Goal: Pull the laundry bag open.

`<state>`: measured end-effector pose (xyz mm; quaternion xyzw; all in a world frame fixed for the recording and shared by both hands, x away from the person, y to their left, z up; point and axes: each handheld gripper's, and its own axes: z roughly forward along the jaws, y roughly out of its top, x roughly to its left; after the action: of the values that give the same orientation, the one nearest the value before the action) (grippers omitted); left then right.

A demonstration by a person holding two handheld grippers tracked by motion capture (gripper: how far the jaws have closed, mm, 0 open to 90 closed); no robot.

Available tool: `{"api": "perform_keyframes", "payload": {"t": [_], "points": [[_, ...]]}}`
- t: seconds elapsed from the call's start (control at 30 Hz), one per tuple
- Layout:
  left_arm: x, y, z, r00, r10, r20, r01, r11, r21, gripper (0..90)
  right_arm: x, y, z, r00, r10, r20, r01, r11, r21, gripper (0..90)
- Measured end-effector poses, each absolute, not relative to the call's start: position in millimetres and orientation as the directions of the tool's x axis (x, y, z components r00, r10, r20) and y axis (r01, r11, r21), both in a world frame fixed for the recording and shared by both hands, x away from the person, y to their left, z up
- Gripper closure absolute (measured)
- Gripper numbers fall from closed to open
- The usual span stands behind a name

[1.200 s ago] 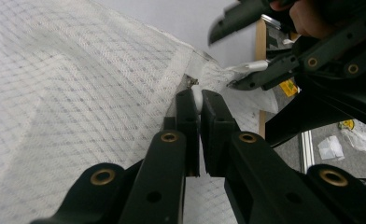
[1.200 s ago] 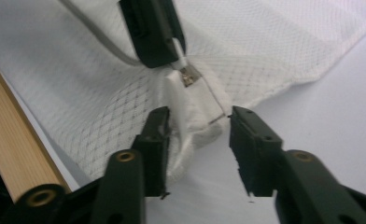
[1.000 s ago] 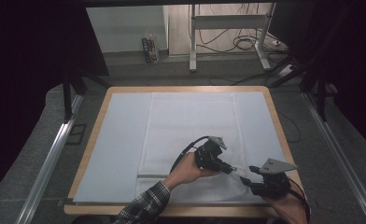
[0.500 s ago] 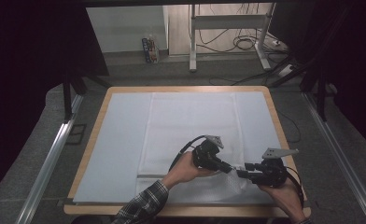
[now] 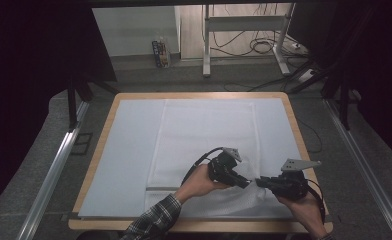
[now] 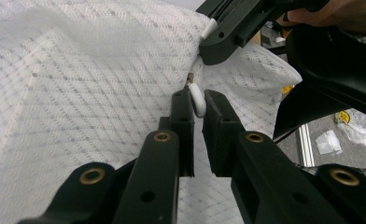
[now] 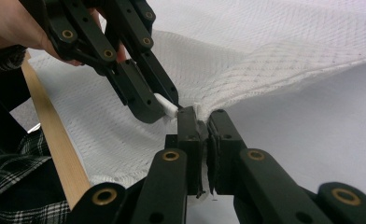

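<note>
A white mesh cloth (image 5: 204, 135) lies spread on the table, its near right corner lifted and bunched. My left gripper (image 5: 247, 184) pinches that raised edge. In the left gripper view its jaws (image 6: 196, 95) stand almost together on the cloth (image 6: 78, 93) and have just been opening a little. My right gripper (image 5: 258, 181) meets it tip to tip from the right. Its jaws (image 7: 201, 114) have just been closing and now press on the cloth's edge (image 7: 265, 60), right beside the left gripper (image 7: 169, 109). The right gripper (image 6: 204, 42) also shows at the top of the left gripper view.
A pale sheet (image 5: 129, 150) covers the wooden table (image 5: 184, 95), whose near rim (image 7: 55, 140) runs close under the hands. A plaid sleeve (image 5: 154, 220) comes in from below. Metal rails (image 5: 54, 170) flank the table. Behind stand desk legs (image 5: 206, 40), cables and a small box (image 5: 160, 52).
The right gripper has moved left and away from the near edge to meet the left gripper, and its jaws have shut on the cloth's edge. The left hand has stayed put.
</note>
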<state>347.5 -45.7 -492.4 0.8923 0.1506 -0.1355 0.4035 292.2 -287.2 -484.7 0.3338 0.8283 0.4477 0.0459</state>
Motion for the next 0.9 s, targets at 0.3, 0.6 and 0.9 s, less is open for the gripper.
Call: {"api": "perform_keyframes", "payload": {"t": [0.3, 0.6, 0.9], "points": [[345.4, -49.6, -492.6, 0.92, 0.194, -0.341, 0.381, -0.646, 0.662, 86.1, 290.2, -285.8, -483.7, -0.777, 0.594, 0.208, 0.497, 0.377, 0.782, 83.9], [344.6, -48.1, -491.5, 0.919, 0.197, -0.342, 0.384, -0.643, 0.662, 87.3, 288.5, -284.2, -482.5, -0.774, 0.612, 0.162, 0.482, 0.403, 0.778, 84.7], [343.3, -41.5, -490.3, 0.927, 0.193, -0.323, 0.367, -0.648, 0.668, 87.4, 286.1, -281.6, -482.9, -0.749, 0.653, 0.116, 0.494, 0.432, 0.755, 85.3]]}}
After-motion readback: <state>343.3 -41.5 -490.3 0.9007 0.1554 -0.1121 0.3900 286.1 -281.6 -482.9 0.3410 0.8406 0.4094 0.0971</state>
